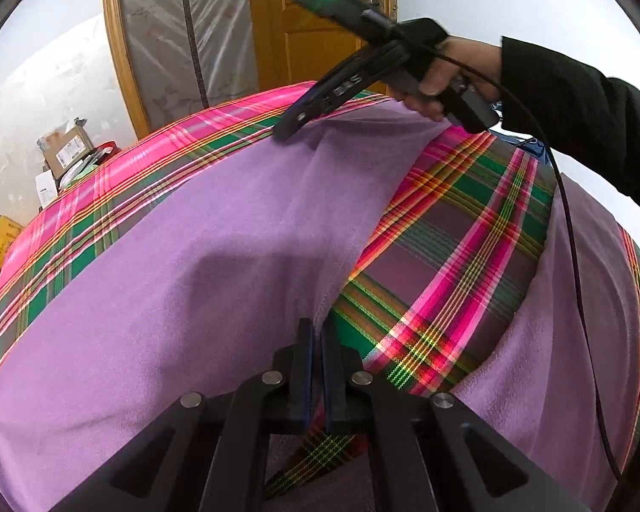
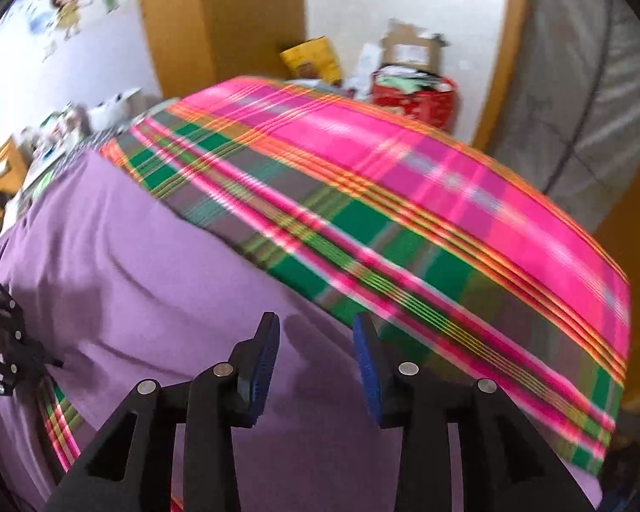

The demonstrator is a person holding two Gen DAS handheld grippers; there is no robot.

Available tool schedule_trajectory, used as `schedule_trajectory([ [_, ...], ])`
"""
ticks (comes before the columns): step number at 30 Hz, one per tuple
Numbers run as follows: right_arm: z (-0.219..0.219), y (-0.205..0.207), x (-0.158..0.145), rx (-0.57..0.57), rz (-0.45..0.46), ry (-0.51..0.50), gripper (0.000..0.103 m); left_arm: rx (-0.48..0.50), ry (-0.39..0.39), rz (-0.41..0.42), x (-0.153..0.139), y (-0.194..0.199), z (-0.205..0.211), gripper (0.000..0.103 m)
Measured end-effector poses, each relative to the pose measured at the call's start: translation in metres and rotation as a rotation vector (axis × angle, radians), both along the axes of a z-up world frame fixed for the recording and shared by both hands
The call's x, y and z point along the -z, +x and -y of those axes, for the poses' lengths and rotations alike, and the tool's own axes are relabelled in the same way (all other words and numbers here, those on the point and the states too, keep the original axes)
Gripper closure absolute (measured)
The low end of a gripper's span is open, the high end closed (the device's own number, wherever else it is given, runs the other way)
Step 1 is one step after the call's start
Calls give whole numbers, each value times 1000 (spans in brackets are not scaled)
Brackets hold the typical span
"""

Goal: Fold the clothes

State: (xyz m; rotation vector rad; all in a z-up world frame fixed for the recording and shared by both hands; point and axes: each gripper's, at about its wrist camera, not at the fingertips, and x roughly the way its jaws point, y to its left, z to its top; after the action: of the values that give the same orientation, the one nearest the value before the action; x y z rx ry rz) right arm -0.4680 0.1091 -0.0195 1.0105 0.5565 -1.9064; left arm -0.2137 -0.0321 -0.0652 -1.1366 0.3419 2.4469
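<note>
A purple garment lies spread over a plaid bed cover. A second purple part lies at the right, with a strip of plaid showing between the two. My left gripper is shut on the garment's inner edge, where a seam runs into the jaws. It also shows at the left edge of the right wrist view. My right gripper stands open just above the purple garment, close to its far edge, with nothing between the fingers. A hand in a black sleeve holds the right gripper at the far side.
The plaid cover ends at the bed's far edge. Beyond it stand cardboard boxes, a red bag, a yellow box, a plastic-wrapped mattress and a wooden door. A black cable hangs from the right hand.
</note>
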Motion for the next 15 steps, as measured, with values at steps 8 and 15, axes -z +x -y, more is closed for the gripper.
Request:
schedule_trajectory([
  [8, 31, -2, 15, -27, -40, 82, 101, -1, 12, 2, -1, 0, 3, 99],
  [15, -3, -18, -3, 90, -12, -25, 95, -2, 12, -1, -2, 1, 3, 99],
])
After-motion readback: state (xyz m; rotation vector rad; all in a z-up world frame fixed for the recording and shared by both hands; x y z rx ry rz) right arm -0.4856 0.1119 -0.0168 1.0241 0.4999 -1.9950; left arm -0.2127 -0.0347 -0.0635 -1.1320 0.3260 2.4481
